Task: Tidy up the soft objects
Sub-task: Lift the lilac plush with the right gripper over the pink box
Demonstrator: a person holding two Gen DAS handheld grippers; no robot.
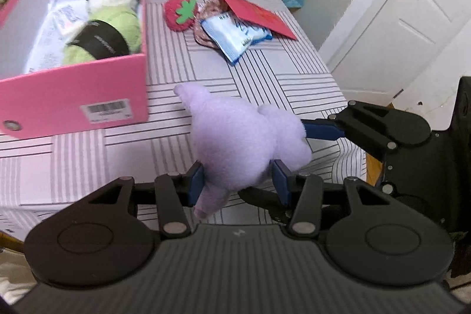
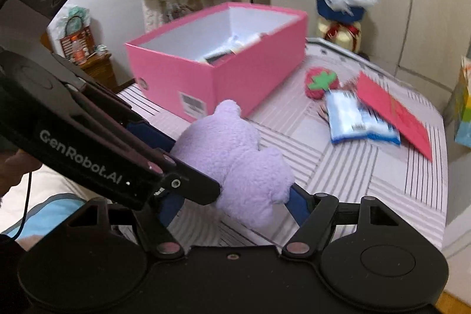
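Above desk (image 1: 265, 72), purple plush (image 1: 235, 143) clamped by left gripper (image 1: 238, 181), seemingly also right gripper (image 2: 232, 202); needs carrying toward eleven o'clock into pink box (image 1: 73, 108), then releasing.

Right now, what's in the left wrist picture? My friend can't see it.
Both tongs, left and right, pinch a fluffy purple plush toy above a striped tablecloth. A pink box holding a green plush sits beyond it.

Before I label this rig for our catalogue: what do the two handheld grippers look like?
Both are matte black, with round pivot housings and jointed links to blue finger pads. The left gripper reads "GenRobot.AI" in white; a thin black cable hangs behind it. The right gripper matches.
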